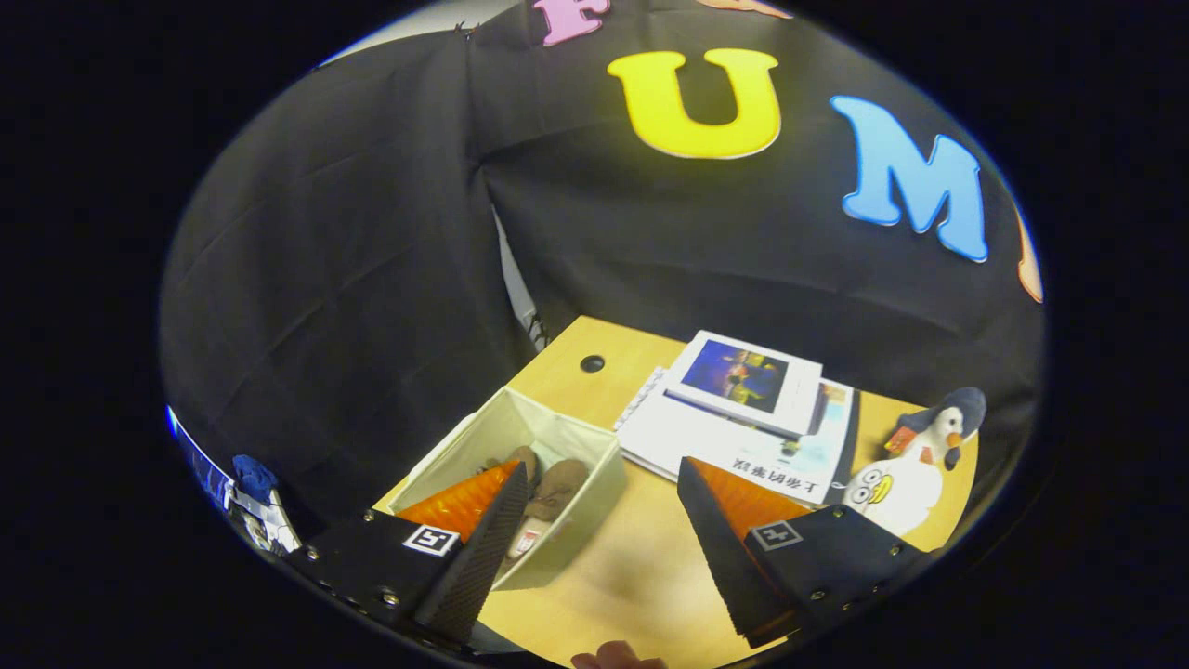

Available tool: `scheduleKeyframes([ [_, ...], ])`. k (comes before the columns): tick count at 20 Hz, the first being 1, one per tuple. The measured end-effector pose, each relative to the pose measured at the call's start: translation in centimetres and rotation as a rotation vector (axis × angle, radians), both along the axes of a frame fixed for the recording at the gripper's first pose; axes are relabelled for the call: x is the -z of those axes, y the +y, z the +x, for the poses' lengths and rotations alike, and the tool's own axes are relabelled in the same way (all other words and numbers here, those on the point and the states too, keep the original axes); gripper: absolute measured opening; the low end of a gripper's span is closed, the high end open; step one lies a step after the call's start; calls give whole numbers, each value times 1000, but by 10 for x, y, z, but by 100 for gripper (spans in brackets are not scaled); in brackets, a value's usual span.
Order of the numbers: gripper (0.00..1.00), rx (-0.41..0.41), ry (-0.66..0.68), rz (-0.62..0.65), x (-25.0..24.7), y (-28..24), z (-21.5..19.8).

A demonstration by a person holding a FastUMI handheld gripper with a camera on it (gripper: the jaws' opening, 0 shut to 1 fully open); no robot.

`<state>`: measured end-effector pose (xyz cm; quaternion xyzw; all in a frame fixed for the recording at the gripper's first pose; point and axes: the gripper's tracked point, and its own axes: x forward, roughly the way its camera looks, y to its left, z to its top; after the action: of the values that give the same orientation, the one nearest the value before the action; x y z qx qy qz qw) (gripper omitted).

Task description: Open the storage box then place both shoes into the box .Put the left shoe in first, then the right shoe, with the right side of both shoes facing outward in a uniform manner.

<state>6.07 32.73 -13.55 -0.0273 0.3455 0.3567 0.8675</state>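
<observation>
tongs (pixel 602 506) gape over wooden table (pixel 641 567) (black cloth behind).

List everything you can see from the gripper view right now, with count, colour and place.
storage box: one, cream fabric, open, on the table just ahead of the left finger.
shoes: brownish, inside the box; count unclear.
table: one, light wood, with a dark round hole near its far edge.
booklets: a small stack, mostly white, beyond the right finger.
penguin toy: one, white and dark, right of the booklets.
fingertip: a person's, at the table's near edge.
gripper: one, black with orange, jaws wide apart, holding nothing.
</observation>
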Motion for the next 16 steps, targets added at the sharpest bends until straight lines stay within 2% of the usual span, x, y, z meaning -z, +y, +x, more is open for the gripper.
scheduleKeyframes([
  [7,98,241,-250,97,-65,-116,30],
  [12,98,437,-460,166,-108,-190,22],
  [13,98,454,-500,197,-120,-201,14],
  [16,98,554,-553,199,-128,-243,2],
])
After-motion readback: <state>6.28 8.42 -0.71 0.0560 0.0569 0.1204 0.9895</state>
